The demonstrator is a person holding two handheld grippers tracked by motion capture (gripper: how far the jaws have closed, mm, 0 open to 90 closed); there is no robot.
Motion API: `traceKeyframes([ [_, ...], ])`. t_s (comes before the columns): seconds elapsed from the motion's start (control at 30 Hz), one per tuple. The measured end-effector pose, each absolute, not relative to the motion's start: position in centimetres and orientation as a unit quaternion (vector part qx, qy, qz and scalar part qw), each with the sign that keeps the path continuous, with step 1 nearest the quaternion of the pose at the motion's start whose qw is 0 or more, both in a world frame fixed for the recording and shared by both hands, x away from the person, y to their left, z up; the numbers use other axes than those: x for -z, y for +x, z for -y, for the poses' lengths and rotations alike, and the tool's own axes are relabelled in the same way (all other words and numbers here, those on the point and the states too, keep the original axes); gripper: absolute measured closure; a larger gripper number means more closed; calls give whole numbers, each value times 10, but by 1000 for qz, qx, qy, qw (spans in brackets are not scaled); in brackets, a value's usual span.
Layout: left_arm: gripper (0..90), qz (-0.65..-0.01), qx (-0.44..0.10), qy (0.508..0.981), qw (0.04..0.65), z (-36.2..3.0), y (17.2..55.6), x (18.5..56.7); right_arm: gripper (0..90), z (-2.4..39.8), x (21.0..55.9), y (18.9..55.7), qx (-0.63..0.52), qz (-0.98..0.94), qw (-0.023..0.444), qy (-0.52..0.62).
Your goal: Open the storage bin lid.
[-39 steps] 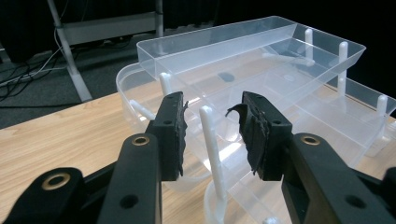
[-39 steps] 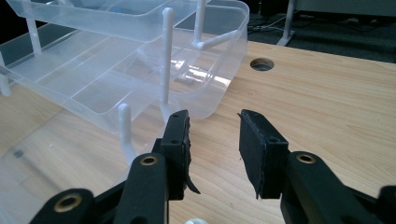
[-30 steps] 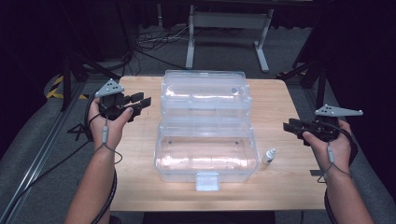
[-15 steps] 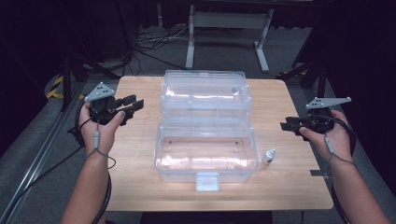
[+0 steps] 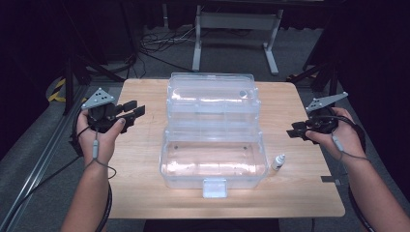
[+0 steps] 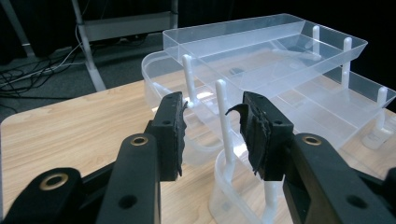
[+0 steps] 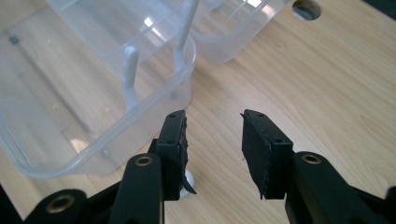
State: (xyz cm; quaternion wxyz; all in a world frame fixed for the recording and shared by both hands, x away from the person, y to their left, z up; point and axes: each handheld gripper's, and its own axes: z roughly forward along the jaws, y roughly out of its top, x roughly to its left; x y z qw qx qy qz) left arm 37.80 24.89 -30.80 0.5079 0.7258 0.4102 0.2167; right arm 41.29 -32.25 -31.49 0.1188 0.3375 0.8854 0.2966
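Clear plastic tiered organiser box point(image 5: 212, 133) stands open at the middle of the wooden table point(image 5: 145, 193), its trays stepped back from a deep front bin with a latch tab at the near edge. In the high view the left gripper point(image 5: 129, 112) is held just left of the box and the right gripper point(image 5: 296, 131) just right of it, neither touching it. A small white dropper bottle point(image 5: 277, 162) stands on the table beside the box's front right corner. The left gripper view adds what the overhead misses: white hinge arms point(image 6: 224, 123) linking the cantilevered trays, and open jaws with nothing between the pads. The right gripper view shows its jaws likewise apart over bare wood, having just been opening, empty; the bottle's white cap point(image 7: 189, 183) peeks out beside one pad, and a round cable hole point(image 7: 306, 9) sits in the tabletop. No brand, label or legible writing is discernible on the box or bottle.
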Motion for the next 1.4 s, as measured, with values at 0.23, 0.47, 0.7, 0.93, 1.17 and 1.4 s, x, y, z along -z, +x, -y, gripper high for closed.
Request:
traceKeyframes([
  [0.23, 604, -418, -220, 726, 499, -254, 370, 311, 603, 314, 319, 419, -250, -914, 98, 306],
  [0.47, 597, -427, -220, 726, 492, -257, 365, 314, 590, 303, 325, 424, -195, -943, 69, 262],
  [0.7, 593, -429, -218, 726, 492, -259, 364, 314, 575, 294, 334, 425, -158, -957, 56, 237],
  [0.93, 586, -428, -217, 727, 491, -258, 364, 314, 567, 286, 344, 425, -130, -966, 44, 221],
  [1.17, 587, -430, -218, 725, 493, -259, 364, 314, 556, 280, 355, 425, -103, -972, 35, 207],
  [1.4, 581, -430, -214, 725, 493, -260, 364, 314, 549, 273, 368, 426, -78, -977, 29, 194],
])
